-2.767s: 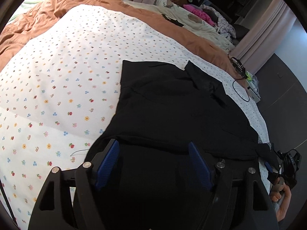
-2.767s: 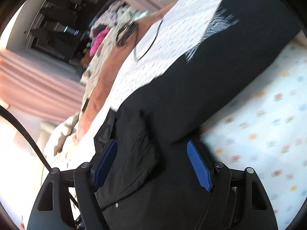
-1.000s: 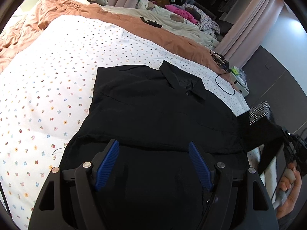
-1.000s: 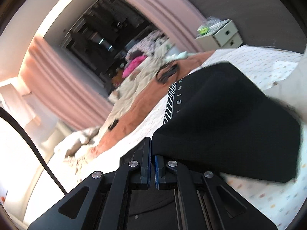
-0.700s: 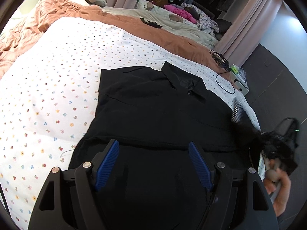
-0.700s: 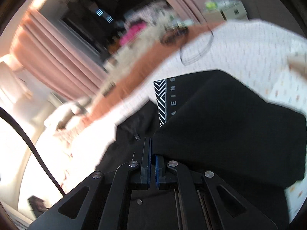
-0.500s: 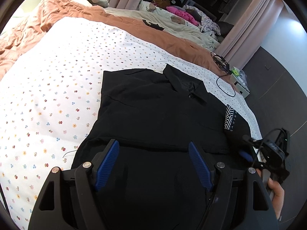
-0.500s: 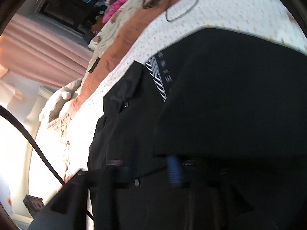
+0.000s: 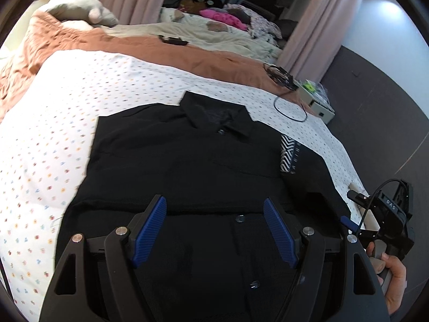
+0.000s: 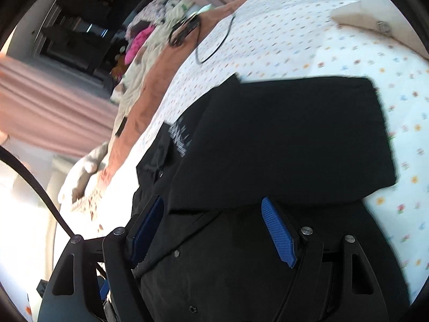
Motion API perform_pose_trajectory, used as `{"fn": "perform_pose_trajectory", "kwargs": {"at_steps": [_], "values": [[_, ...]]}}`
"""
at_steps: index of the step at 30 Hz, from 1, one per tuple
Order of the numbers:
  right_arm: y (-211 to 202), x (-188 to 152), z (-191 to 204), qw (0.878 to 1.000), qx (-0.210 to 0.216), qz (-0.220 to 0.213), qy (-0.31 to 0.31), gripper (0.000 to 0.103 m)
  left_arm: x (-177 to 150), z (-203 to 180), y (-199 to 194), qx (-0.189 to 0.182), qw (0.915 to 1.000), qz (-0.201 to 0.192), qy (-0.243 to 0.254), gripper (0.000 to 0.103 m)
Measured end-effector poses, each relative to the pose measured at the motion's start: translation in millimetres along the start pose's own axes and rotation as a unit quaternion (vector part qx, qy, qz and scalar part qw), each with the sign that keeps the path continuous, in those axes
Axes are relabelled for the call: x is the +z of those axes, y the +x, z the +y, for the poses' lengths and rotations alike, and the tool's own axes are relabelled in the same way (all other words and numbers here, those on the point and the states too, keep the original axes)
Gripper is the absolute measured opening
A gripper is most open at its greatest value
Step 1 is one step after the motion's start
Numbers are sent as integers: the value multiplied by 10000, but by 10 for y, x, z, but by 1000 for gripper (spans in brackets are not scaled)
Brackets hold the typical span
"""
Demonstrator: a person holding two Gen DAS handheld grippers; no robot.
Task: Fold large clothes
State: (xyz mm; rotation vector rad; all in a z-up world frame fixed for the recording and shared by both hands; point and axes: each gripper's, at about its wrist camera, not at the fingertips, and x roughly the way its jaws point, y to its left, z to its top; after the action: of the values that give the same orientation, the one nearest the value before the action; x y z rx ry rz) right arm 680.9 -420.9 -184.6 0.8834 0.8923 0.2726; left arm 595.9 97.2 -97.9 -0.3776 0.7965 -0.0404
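Observation:
A black button-up shirt [image 9: 187,161] lies face up on the flower-dotted white bedsheet [image 9: 53,123], collar toward the far side. Its right sleeve [image 10: 289,139] is folded in over the body, with a black-and-white zigzag patch [image 9: 288,157] showing at the shoulder. My left gripper [image 9: 214,226] hovers open over the shirt's lower front, nothing between its blue pads. My right gripper [image 10: 211,228] is open just above the folded sleeve's near edge, holding nothing. In the left wrist view the right gripper [image 9: 348,221] sits at the shirt's right edge, held by a hand [image 9: 394,281].
An orange-brown blanket [image 9: 134,45] and a beige quilt [image 9: 203,32] lie beyond the sheet, with pink clothes [image 9: 222,17] farther back. A black cable loop [image 9: 291,107] and a small white box [image 9: 319,104] sit at the bed's far right corner. Pink curtains [image 9: 308,26] hang behind.
The right gripper carried the lifted sleeve inward over the shirt, laid it down and opened, letting it go. The left gripper stayed open and drew back slightly.

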Motion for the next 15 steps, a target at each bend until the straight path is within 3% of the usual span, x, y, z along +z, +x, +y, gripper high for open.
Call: {"fn": "perform_pose_trajectory", "kwargs": {"at_steps": [5, 9, 15], "values": [[-140, 118, -208, 9995, -35, -89, 294, 74, 107, -493, 183, -149, 9991, 133, 387, 76], [-246, -234, -154, 9979, -227, -274, 537, 74, 179, -938, 363, -282, 9964, 264, 755, 76], [-451, -286, -327, 9939, -361, -342, 988, 74, 205, -1467, 718, -405, 9903, 577, 1200, 76]]}}
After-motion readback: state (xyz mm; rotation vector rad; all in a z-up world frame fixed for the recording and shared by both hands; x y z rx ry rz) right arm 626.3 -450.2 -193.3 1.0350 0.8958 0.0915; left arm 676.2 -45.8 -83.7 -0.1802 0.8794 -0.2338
